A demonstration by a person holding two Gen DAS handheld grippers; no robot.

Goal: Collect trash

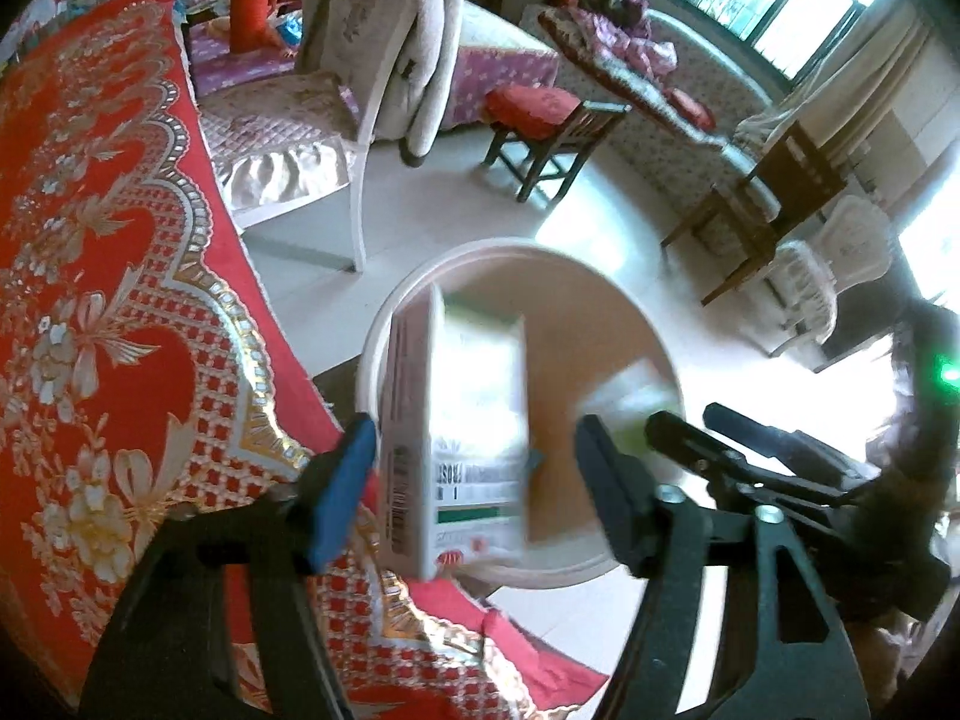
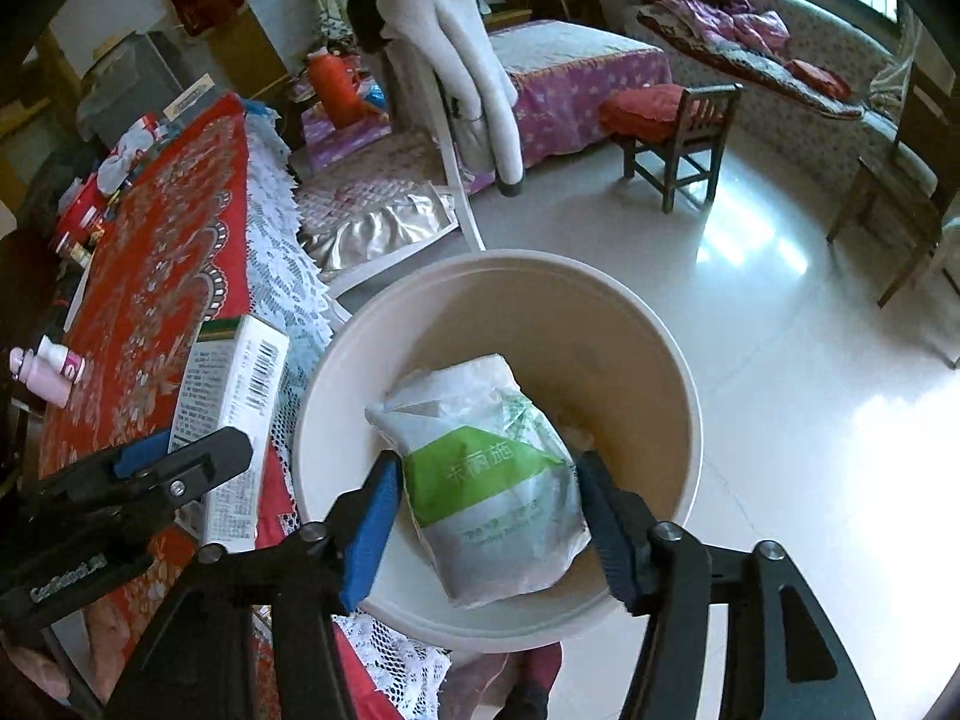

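Observation:
A white pail [image 1: 480, 247] [image 2: 510, 258] stands on the floor beside the table. In the left wrist view a white carton [image 1: 462, 450] with a barcode and a green stripe is blurred above the pail's near left side, between the fingers of my left gripper [image 1: 474, 438]. Both pads stand clear of the carton, so the gripper is open. In the right wrist view a white and green pouch [image 2: 486, 474] hangs over the pail's mouth between the pads of my right gripper [image 2: 489, 468]; narrow gaps show on both sides. The carton [image 2: 231, 420] and left gripper [image 2: 180, 456] appear at the left there.
A table with a red patterned cloth [image 1: 90, 240] [image 2: 162, 240] and lace edging runs along the left, with a pink bottle [image 2: 45, 369] and small items on it. A chair draped with a white garment [image 2: 456, 60], a cushioned stool [image 2: 672, 120] and a sofa [image 2: 780, 54] stand farther off on the shiny floor.

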